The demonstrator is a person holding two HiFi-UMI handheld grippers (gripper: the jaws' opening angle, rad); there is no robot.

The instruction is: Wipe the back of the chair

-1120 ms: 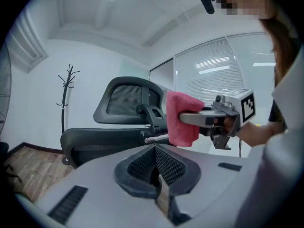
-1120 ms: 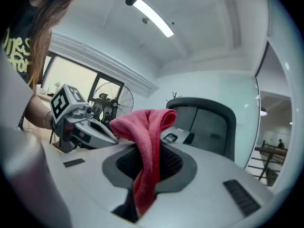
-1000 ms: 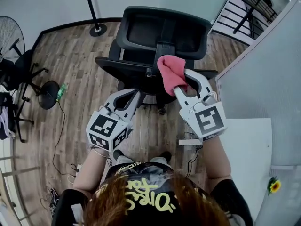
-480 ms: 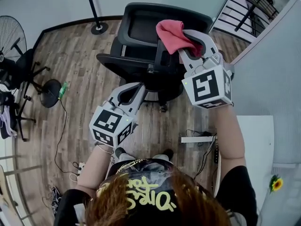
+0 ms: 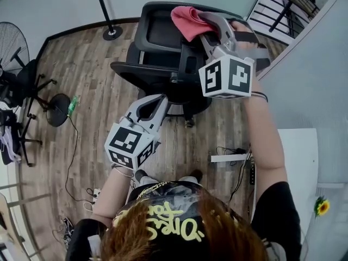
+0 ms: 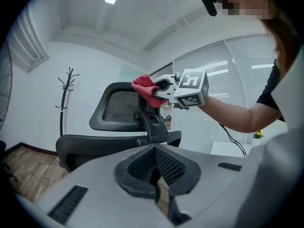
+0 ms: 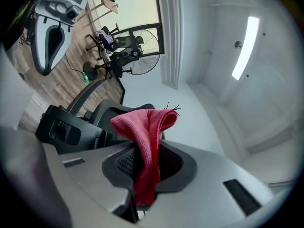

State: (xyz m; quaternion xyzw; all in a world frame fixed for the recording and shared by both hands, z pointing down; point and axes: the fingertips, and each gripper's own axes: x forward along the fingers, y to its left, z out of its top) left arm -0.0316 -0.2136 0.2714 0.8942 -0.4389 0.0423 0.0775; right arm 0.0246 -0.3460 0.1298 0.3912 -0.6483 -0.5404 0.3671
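Head view: my right claw (image 5: 202,22) has the pink knitted cloth (image 5: 187,19) at the top edge of the black mesh chair back (image 5: 157,34). My left claw (image 5: 159,99) hangs lower.
Left gripper view: jaws together, empty.
Right gripper view: clenched on the cloth.

Chair (image 5: 163,75) ahead on floor (image 5: 87,75), cloth (image 5: 187,20) on top of chair back, between right gripper (image 5: 205,26) jaws, left gripper (image 5: 156,103) lower, behind chair, fan (image 5: 11,42) far left
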